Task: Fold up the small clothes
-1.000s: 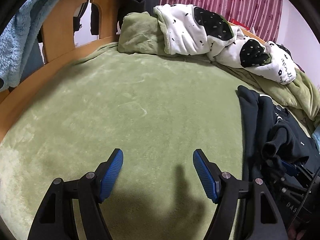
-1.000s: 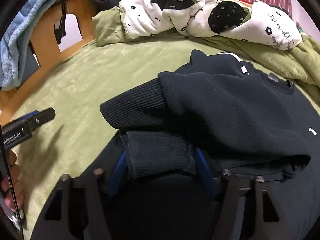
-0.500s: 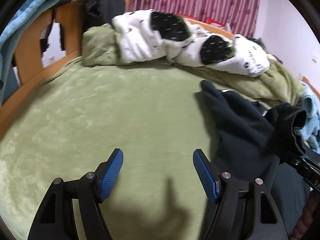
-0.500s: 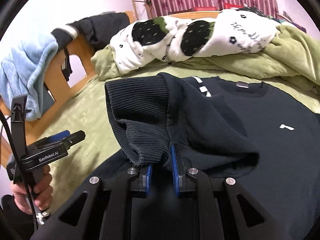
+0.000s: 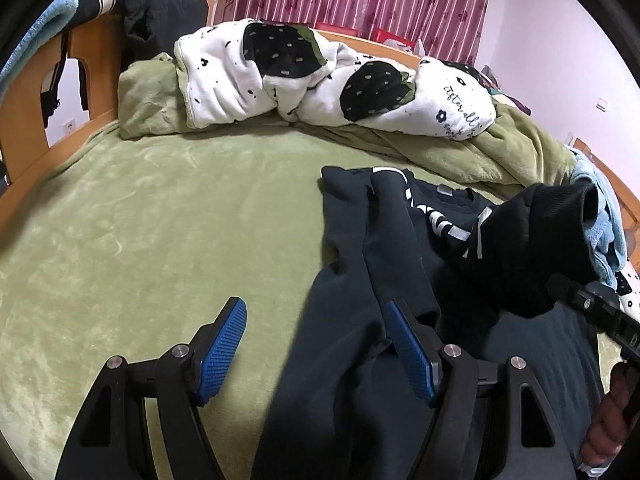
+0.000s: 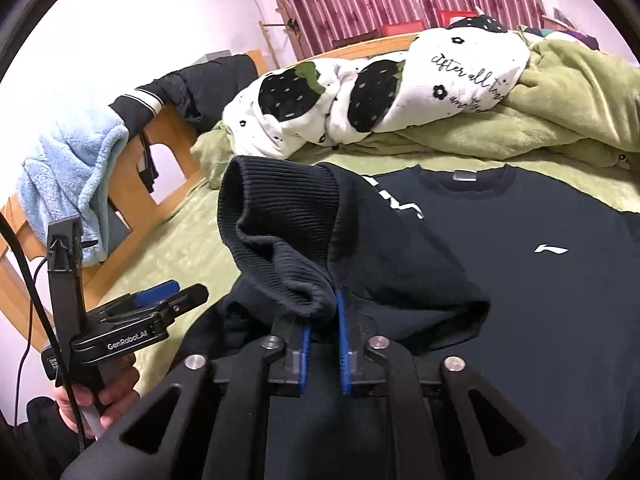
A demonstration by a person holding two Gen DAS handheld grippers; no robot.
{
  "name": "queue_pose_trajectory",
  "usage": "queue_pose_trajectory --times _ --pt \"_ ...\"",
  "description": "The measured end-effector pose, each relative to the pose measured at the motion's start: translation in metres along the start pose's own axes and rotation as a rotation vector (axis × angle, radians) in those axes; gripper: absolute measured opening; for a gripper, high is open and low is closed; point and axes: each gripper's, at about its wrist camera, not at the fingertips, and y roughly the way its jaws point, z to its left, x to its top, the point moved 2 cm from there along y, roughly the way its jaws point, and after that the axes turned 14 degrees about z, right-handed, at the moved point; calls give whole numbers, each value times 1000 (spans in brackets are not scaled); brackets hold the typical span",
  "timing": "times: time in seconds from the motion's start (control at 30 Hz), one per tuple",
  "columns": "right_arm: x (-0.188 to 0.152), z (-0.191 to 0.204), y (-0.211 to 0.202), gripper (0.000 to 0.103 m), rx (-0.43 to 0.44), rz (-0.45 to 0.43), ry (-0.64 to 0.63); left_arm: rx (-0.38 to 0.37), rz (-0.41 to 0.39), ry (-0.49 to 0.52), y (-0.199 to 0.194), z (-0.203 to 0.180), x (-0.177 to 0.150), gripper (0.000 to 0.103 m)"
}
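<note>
A dark navy sweatshirt [image 6: 520, 280] lies front up on the green bedspread [image 5: 140, 220], its collar toward the far side. My right gripper [image 6: 323, 312] is closing on the ribbed cuff [image 6: 280, 220] of one sleeve, its pads pinching the fabric and holding the sleeve lifted above the chest. In the left wrist view that raised cuff [image 5: 560, 216] hangs at the right. My left gripper [image 5: 315, 306] is open and hovers low over the sweatshirt's left edge [image 5: 352, 248], its right finger above the fabric, gripping nothing. A hand holds it at the left [image 6: 160, 300].
A white blanket with black strawberries [image 5: 320, 80] and a bunched green cover [image 6: 560, 120] lie along the far side. The wooden bed frame [image 5: 96, 68] with a light blue towel [image 6: 68, 176] bounds the left. Another light blue cloth [image 5: 604, 220] lies at the right.
My right gripper shut on the cuff and lifted the sleeve up over the chest. My left gripper travelled right across the bedspread until the sweatshirt's edge came under it, still open.
</note>
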Motion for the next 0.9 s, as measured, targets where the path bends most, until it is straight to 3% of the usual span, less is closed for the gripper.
queue_pose_trajectory --times 0.23,0.43,0.57,0.9 --pt "7 -30 -37 9 -77 -77 66 39 23 32 10 -10 -3 71" --pt "12 -84 -84 8 -162 -144 141 105 24 50 23 -14 -4 71" --pt "10 -129 -99 8 -204 -154 206 146 34 38 33 -9 -5 71" --pt "-20 -227 -108 8 -235 -134 403 163 51 35 44 -5 -5 71"
